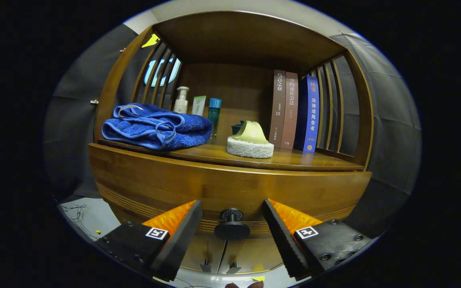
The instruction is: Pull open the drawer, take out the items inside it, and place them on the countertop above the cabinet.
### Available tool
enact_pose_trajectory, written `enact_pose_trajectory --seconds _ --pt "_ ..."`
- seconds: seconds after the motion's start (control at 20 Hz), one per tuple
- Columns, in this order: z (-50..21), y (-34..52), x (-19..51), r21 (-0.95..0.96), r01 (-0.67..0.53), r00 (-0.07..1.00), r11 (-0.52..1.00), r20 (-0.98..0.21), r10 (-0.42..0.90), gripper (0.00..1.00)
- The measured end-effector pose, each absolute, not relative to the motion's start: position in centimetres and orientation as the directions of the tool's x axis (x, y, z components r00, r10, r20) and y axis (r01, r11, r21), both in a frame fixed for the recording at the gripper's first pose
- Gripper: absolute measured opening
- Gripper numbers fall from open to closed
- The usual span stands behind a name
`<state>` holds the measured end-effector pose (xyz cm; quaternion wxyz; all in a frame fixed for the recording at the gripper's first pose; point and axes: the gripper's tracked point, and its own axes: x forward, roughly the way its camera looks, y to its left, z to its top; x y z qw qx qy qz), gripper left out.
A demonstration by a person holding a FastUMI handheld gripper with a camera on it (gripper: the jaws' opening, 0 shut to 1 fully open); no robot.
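Note:
A wooden cabinet faces me with its drawer front [222,188] closed. A dark round knob [231,224] sticks out of the drawer's middle. My gripper [232,214] is open, its two fingers level with the knob on either side, and neither touches it. Above the drawer, the wooden countertop [294,160] carries a folded blue towel [156,127] on the left and a white scrub pad with a yellow-green handle [250,142] in the middle. What lies inside the drawer is hidden.
At the back of the countertop stand a pump bottle [181,101], a small tube [199,105] and a teal bottle [214,114]. Three upright books [294,114] lean at the right. Slatted side walls and a top board enclose the shelf. Two small door handles [219,266] show below the drawer.

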<state>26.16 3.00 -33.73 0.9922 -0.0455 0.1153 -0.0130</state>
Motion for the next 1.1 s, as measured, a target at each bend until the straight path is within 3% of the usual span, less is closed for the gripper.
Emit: enact_pose_trajectory --seconds 0.5,1.1 --pt "-31.2 3.8 25.9 -0.13 -0.006 0.987 0.992 -0.162 -0.016 0.99" --pt "-18.4 1.7 14.4 -0.079 -0.005 0.995 0.997 -0.095 -0.002 0.99"
